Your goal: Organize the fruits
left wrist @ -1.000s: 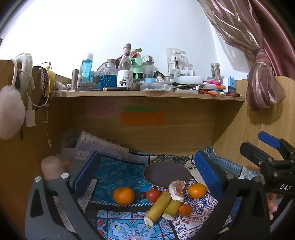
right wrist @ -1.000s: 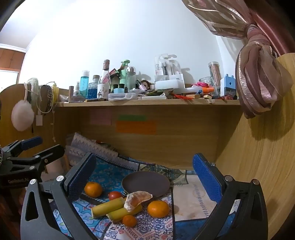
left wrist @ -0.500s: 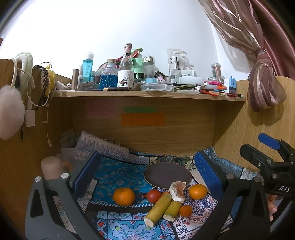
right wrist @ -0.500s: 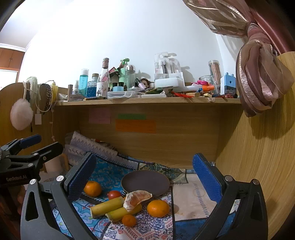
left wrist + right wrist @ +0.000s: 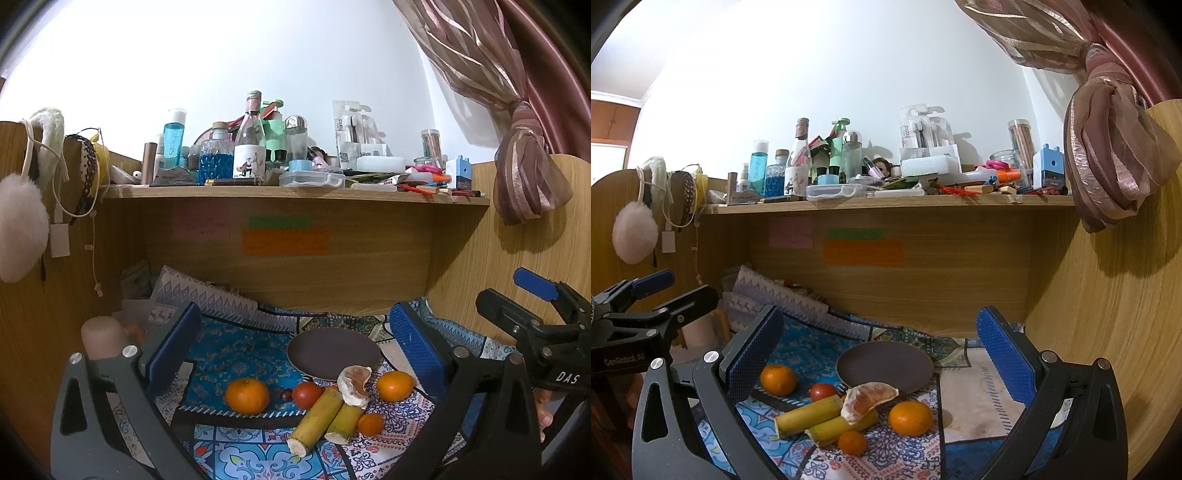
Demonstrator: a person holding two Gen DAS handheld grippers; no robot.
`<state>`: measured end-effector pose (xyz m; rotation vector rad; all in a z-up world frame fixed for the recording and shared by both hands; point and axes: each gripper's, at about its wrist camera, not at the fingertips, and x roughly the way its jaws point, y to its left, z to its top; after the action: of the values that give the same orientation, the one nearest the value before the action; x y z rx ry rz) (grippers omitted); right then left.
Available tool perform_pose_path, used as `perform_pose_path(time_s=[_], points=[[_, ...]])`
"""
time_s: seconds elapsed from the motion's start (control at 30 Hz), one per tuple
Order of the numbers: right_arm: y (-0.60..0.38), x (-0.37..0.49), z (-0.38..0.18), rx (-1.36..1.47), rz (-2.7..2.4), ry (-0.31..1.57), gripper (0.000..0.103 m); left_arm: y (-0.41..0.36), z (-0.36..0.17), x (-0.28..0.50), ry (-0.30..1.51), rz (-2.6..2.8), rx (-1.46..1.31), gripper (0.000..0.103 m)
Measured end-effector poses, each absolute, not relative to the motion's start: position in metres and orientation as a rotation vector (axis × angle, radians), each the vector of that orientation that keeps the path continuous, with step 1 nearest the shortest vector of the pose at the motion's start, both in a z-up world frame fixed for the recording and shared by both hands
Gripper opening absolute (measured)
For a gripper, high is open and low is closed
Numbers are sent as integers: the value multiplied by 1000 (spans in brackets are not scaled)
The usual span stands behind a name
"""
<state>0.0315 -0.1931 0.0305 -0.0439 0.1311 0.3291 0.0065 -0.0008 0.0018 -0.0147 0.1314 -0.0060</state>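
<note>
Left wrist view: the left gripper (image 5: 295, 343) is held wide open and empty above the patterned blue cloth (image 5: 236, 350). On that cloth, a round dark plate (image 5: 332, 350) sits bare toward the back edge; oranges (image 5: 246, 395), a red tomato (image 5: 306, 395) and yellow cane pieces (image 5: 317, 417) are clustered just before it. The right gripper (image 5: 879, 347) is likewise spread open, gripping nothing.

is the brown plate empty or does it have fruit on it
Empty. The plate shows a bare dark surface; the fruit, including the peeled orange piece, lies on the cloth in front of it.
</note>
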Motion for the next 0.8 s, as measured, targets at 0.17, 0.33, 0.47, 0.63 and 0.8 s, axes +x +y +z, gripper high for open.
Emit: perform_pose_path(time_s=[0.17, 0.33, 0.47, 0.63, 0.8], points=[[-193, 32, 31, -43, 329, 133, 103, -3, 3, 6, 129, -5, -12, 103], [-193, 32, 30, -41, 331, 134, 103, -4, 3, 5, 126, -9, -12, 103], [-192, 33, 30, -40, 333, 136, 103, -5, 3, 6, 126, -11, -12, 103], [-191, 33, 29, -39, 333, 138, 103, -6, 3, 6, 126, -11, -12, 103], [-191, 33, 29, -39, 332, 139, 103, -6, 3, 7, 129, -11, -12, 103]])
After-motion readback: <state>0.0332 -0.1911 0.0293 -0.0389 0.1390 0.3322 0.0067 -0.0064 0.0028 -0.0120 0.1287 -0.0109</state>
